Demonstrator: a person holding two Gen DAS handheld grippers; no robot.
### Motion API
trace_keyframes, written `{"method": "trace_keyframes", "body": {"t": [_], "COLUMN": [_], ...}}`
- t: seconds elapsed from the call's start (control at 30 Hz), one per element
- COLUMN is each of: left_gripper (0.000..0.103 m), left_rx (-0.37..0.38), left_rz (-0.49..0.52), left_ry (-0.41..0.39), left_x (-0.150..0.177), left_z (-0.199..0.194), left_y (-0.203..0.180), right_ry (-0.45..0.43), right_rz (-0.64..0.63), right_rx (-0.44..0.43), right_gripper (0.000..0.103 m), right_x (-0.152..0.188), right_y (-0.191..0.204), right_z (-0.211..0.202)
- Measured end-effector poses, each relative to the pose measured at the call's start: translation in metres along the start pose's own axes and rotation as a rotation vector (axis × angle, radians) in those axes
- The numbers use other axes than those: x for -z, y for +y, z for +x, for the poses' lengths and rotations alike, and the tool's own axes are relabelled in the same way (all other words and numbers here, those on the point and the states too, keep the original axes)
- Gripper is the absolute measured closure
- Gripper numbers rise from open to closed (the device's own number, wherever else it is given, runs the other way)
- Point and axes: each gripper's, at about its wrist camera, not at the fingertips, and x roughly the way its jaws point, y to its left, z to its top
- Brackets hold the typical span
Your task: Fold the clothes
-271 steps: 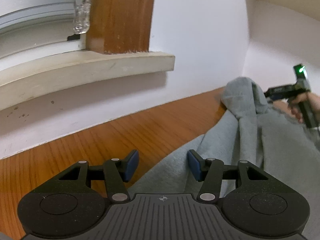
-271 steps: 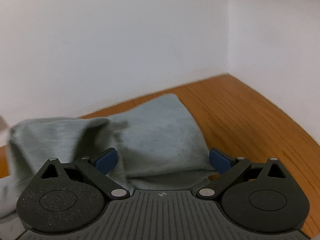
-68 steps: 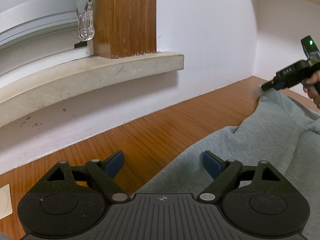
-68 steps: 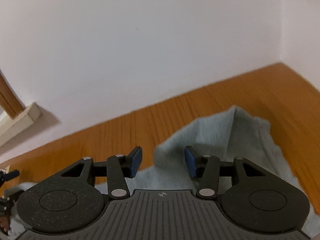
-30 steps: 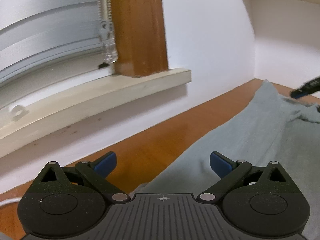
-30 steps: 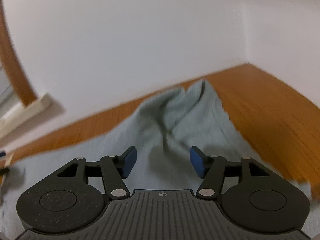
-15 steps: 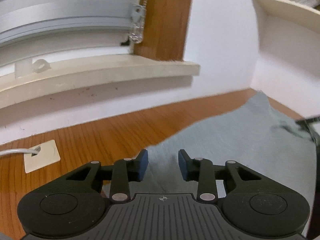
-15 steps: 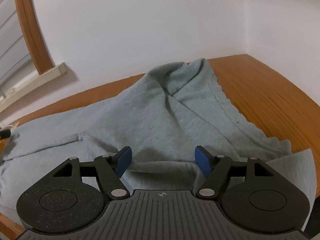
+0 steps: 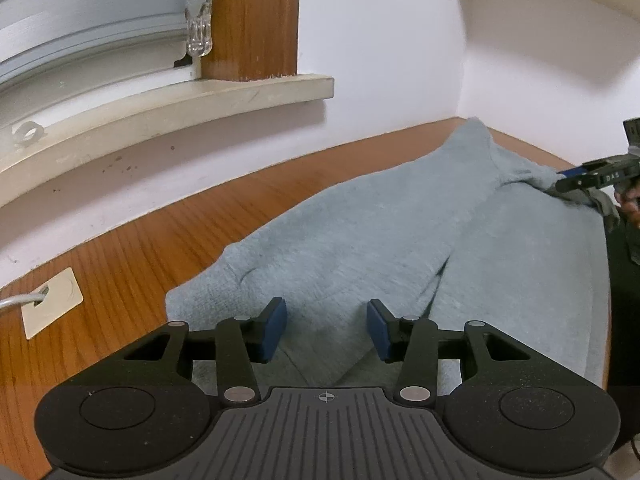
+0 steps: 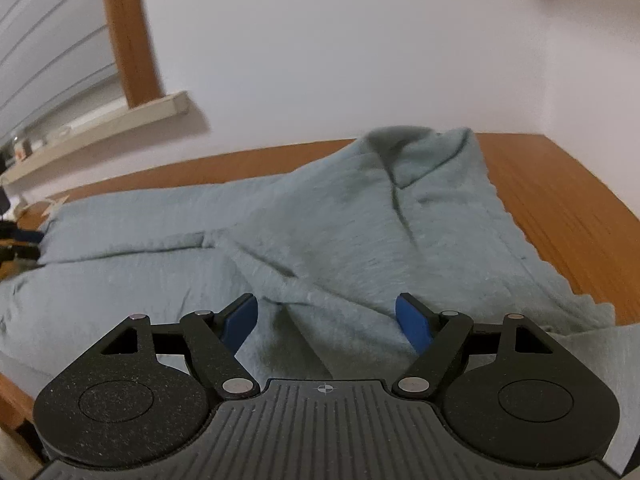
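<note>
Garment: a grey sweatshirt (image 9: 380, 240) is spread on the wooden table (image 9: 132, 248), directly ahead of and beneath both grippers, reaching away toward the wall corner.
Lie of the cloth: one layer is seen doubled over another, with a diagonal crease ahead of the right gripper (image 10: 326, 320) and a raised peak at the far end; the edges are rumpled, not squared.
Left gripper (image 9: 326, 328): its jaws are parted moderately over the near hem, and nothing is pinched between the pads.
Right gripper: its jaws are spread wide above a ridge of fabric, with nothing held.
Stage: a partial fold is suggested, though a loosely laid garment would look the same.
Handling well: an edge would best be taken at a single layer, low and close to the table, so that the under layer is not dragged; both corners would best be carried level, so the crease falls straight.
Fabric: thick, soft knit, likely to slump and hold wrinkles.
Surroundings: a window sill (image 9: 168, 108) lies ahead-left of the left gripper.
</note>
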Motion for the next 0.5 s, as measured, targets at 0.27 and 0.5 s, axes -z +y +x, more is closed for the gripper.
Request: {"method": "trace_keyframes", "body": {"t": [0.27,0.5], "left_gripper": [0.101,0.097], "left_rx": [0.011,0.008], "left_rz": [-0.027,-0.077], "left_ry": [-0.002,-0.032], "left_x": [0.002,0.004], "left_z": [0.0,-0.02], "left_y": [0.004,0.025], "right_ry": [-0.002,0.082], "right_rz": [-0.069,-0.108], "right_rx": [0.016,-0.012], "right_gripper": [0.094,0.093], "right_x": [-0.008,-0.014], "right_y": [0.0,0.007], "right_z": [-0.016,-0.029]}}
